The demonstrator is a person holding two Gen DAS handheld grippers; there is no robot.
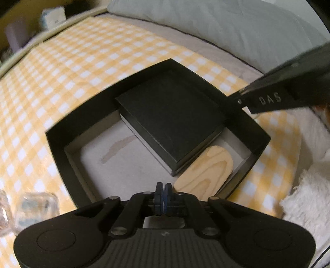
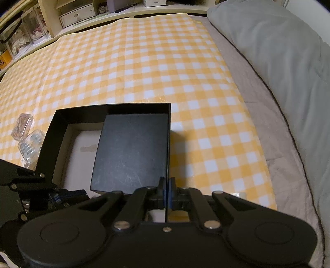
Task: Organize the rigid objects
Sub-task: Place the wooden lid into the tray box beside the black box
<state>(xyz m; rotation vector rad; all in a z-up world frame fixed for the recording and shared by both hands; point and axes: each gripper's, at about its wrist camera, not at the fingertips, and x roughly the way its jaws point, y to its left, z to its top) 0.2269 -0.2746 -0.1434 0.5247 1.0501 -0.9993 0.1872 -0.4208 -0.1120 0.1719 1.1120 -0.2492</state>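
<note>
A large open black box [image 1: 55, 144] lies on the yellow checked cloth [image 1: 82, 61]. Inside it sit a smaller closed black box [image 1: 169, 119] and a flat rounded wooden piece [image 1: 204, 171]. My left gripper [image 1: 164, 185] is shut and empty, just above the box's near wall, beside the wooden piece. My right gripper [image 2: 167, 181] is shut on the right wall of the large box [image 2: 169, 144]; the wall runs between its pads. The right gripper also shows in the left wrist view at the box's far right corner [image 1: 239, 101]. The smaller box shows in the right wrist view [image 2: 132, 152].
Two clear plastic cases lie on the cloth left of the box [image 2: 22, 125] [image 2: 31, 144]; one shows blurred in the left wrist view [image 1: 35, 208]. A grey pillow [image 2: 278, 61] lies along the right. Shelves with boxes [image 2: 76, 14] stand behind. A white fluffy towel [image 1: 309, 195] lies at right.
</note>
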